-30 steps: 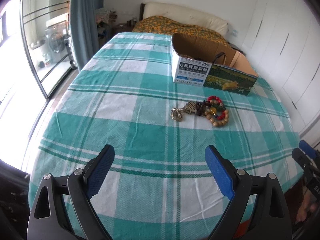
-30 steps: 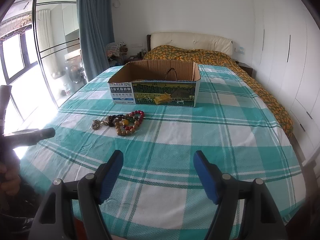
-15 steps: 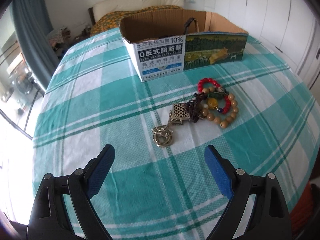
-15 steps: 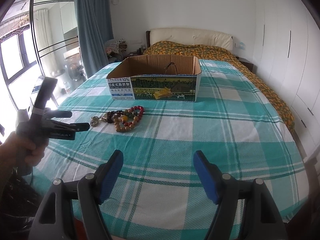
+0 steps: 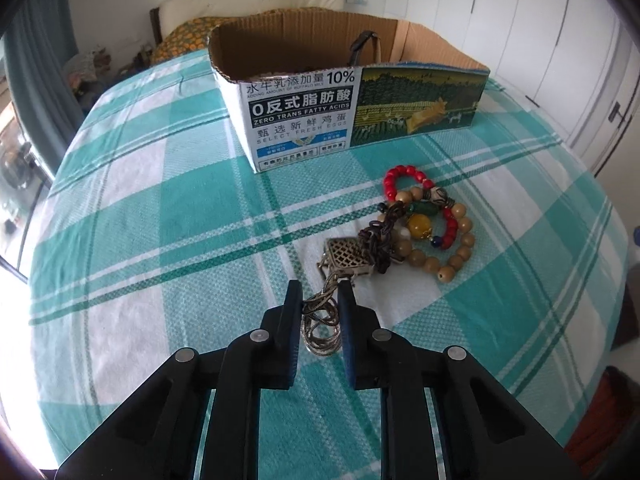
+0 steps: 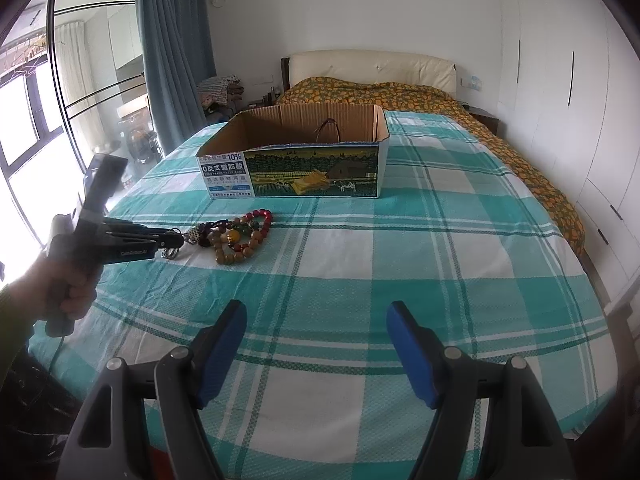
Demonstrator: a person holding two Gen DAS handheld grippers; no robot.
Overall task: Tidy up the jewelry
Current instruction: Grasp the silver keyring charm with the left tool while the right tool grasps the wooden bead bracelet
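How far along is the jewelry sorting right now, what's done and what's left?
Barely started. A dark strap loop pokes up inside the cardboard box; what else it holds is hidden. The left gripper is closing on the metal chain of the square pendant. The bead bracelets lie on the checked bedspread. The right gripper is open, empty.

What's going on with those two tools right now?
Left tool closing on silver chain. Right tool open, empty. Bead bracelets tangled alongside. Cardboard box ahead, unobstructed.

"ZERO TRANS FATTY ACIDS", "10%", "SELECT FRESH EGGS" on cardboard box (image 5: 300, 116)
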